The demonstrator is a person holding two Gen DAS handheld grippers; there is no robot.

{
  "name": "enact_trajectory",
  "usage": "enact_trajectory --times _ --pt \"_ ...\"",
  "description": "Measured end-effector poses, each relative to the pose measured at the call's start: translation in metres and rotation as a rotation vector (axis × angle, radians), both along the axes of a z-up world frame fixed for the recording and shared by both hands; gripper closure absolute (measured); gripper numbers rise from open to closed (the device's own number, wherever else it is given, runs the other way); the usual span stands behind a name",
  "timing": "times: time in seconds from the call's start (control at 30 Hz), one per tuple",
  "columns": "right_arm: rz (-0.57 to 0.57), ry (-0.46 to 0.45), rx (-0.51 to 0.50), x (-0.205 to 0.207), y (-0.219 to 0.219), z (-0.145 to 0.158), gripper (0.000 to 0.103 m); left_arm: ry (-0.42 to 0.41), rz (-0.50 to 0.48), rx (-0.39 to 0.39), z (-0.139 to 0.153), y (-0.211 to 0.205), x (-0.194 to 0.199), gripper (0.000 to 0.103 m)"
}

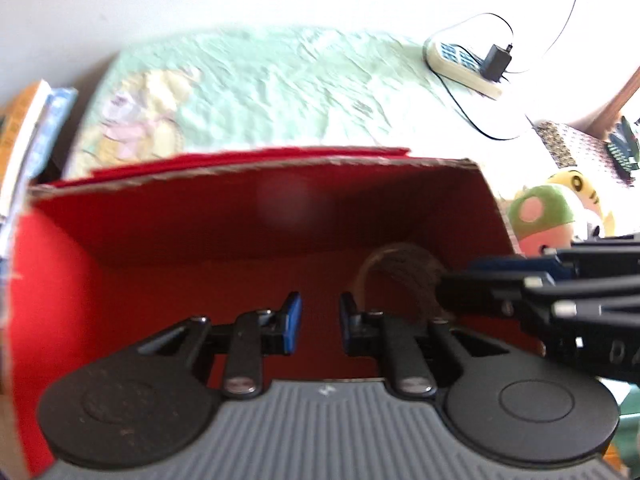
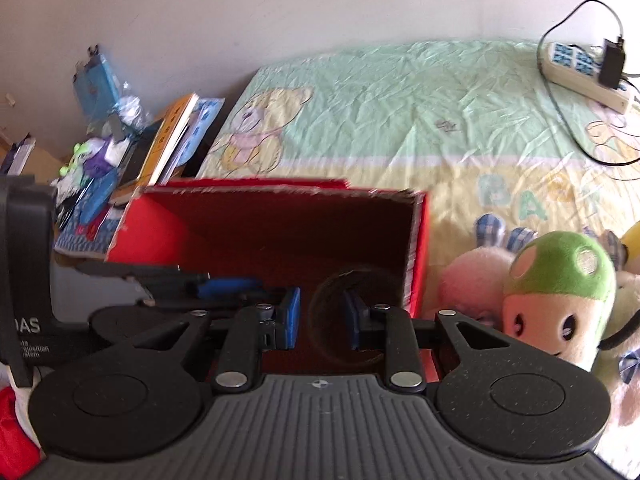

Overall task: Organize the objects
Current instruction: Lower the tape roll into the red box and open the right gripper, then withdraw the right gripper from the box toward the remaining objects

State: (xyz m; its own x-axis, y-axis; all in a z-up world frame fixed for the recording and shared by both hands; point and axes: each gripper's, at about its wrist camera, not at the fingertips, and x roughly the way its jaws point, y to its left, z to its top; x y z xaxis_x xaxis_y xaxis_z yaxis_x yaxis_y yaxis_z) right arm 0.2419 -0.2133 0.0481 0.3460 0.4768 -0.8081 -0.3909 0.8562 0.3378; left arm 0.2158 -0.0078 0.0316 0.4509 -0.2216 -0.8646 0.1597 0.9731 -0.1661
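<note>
A red cardboard box (image 1: 256, 220) stands open on the bed; it also shows in the right wrist view (image 2: 280, 220). My left gripper (image 1: 319, 322) is open and empty, inside the box mouth. My right gripper (image 2: 322, 318) is over the box's right part, with a brown ring, a tape roll (image 2: 320, 332), around its right finger; whether the jaws grip it is unclear. In the left wrist view the roll (image 1: 400, 268) sits at the right gripper's tip. A green-capped mushroom plush (image 2: 560, 296) lies right of the box, with a pink plush (image 2: 472, 280) beside it.
A green bed sheet with a bear print (image 2: 400, 120) lies behind the box. A power strip with a charger (image 2: 584, 68) and cable sits at the far right. Books and clutter (image 2: 160, 148) are stacked left of the bed. A yellow plush (image 1: 576, 188) lies at the right.
</note>
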Motion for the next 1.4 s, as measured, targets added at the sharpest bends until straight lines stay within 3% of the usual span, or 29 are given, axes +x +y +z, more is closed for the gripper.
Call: enact_trajectory --times 0.27,0.33,0.43,0.73,1.03,1.4 --pt "0.12 0.039 -0.09 -0.019 0.038 -0.014 0.076 -0.006 0.117 0.187 -0.007 0.018 -0.017 0.088" --pt "0.135 0.056 -0.116 -0.019 0.045 -0.02 0.076 -0.011 0.125 0.222 -0.01 0.021 -0.018 0.081" --pt "0.15 0.088 -0.152 -0.02 0.054 -0.031 0.075 -0.021 0.128 0.237 -0.007 0.023 -0.026 0.069" --pt "0.082 0.093 -0.312 -0.009 0.069 -0.061 0.077 -0.021 0.136 0.249 -0.005 0.021 -0.029 0.065" --pt "0.013 0.039 -0.267 -0.005 0.065 -0.069 0.076 -0.039 0.14 0.262 0.0 0.021 -0.041 0.06" --pt "-0.129 -0.056 -0.152 -0.036 0.039 -0.039 0.075 -0.094 0.13 0.238 0.017 0.026 -0.064 0.06"
